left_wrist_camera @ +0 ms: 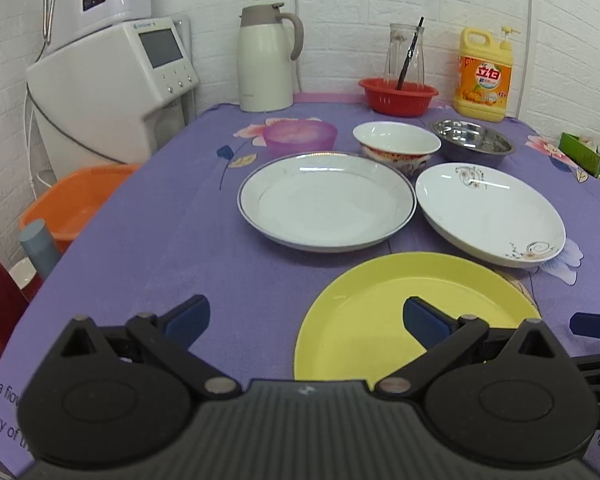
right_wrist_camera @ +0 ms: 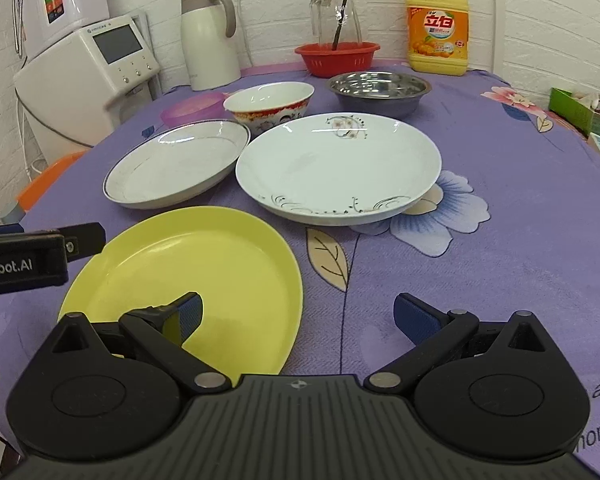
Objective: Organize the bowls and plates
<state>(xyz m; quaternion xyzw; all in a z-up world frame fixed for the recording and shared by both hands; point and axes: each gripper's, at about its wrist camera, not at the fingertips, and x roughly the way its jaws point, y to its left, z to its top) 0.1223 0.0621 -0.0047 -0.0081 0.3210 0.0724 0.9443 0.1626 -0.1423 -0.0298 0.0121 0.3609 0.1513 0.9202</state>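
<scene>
A yellow plate lies nearest me on the purple cloth. Behind it sit a grey-rimmed white plate and a white plate with a flower print. Further back stand a pink bowl, a white bowl with a red pattern and a steel bowl. My left gripper is open over the yellow plate's left edge. My right gripper is open at its right edge. Neither holds anything.
Along the back wall stand a cream thermos jug, a red basket in front of a glass jug, and a yellow detergent bottle. White appliances and an orange basin sit left of the table. A green box lies at the right.
</scene>
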